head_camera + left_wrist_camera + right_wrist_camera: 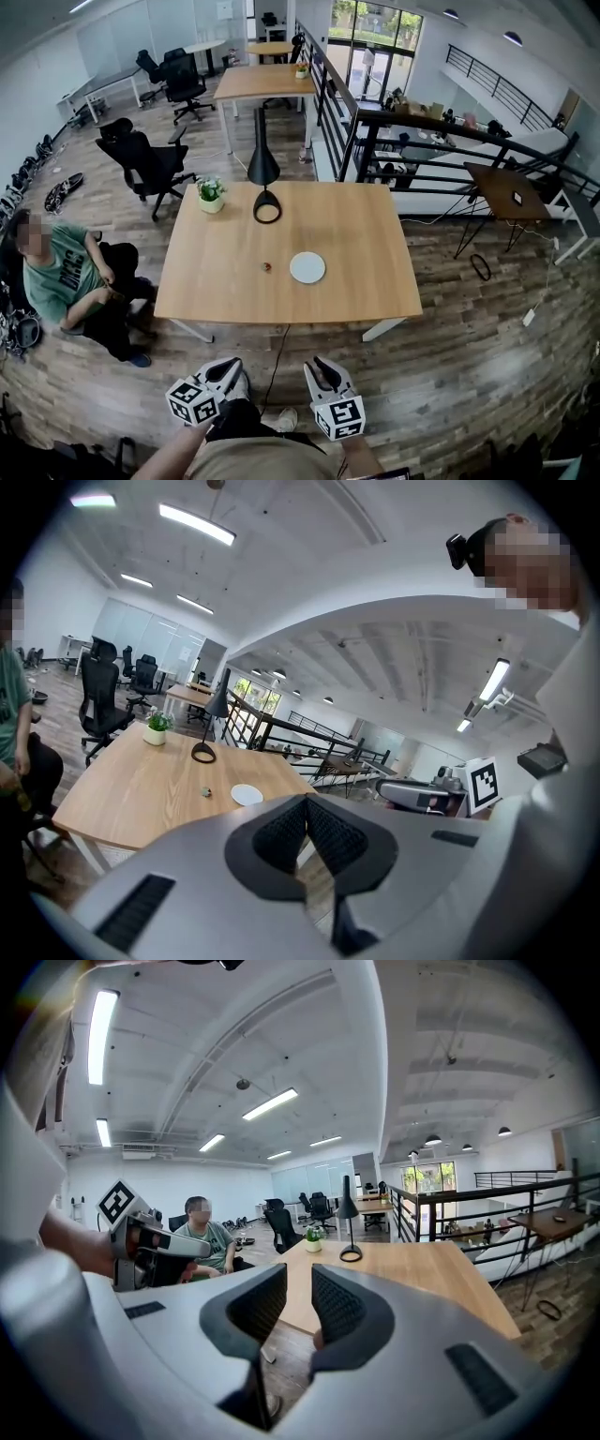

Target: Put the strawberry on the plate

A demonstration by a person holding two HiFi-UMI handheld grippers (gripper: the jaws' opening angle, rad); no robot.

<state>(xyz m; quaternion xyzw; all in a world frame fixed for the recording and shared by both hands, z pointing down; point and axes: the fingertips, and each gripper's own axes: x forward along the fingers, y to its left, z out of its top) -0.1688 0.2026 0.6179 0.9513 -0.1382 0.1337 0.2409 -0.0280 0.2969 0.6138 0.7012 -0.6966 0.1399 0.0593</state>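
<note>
A small red strawberry [268, 267] lies on the wooden table [225, 291], just left of a round white plate [307, 267]. Both also show small and far off in the left gripper view, the strawberry [206, 792] beside the plate [247, 795]. My left gripper [228, 367] and right gripper [321, 367] hang side by side over the floor, short of the table's near edge. The left gripper [305, 801] has its pads touching and holds nothing. Only a thin slit remains between the pads of the right gripper [299, 1269], and it is empty too.
A black desk lamp [265, 178] and a potted plant [210, 195] stand at the table's far side. A person in a green shirt [56, 277] sits on the left beside the table. Office chairs [145, 164] and a black railing [375, 141] lie beyond.
</note>
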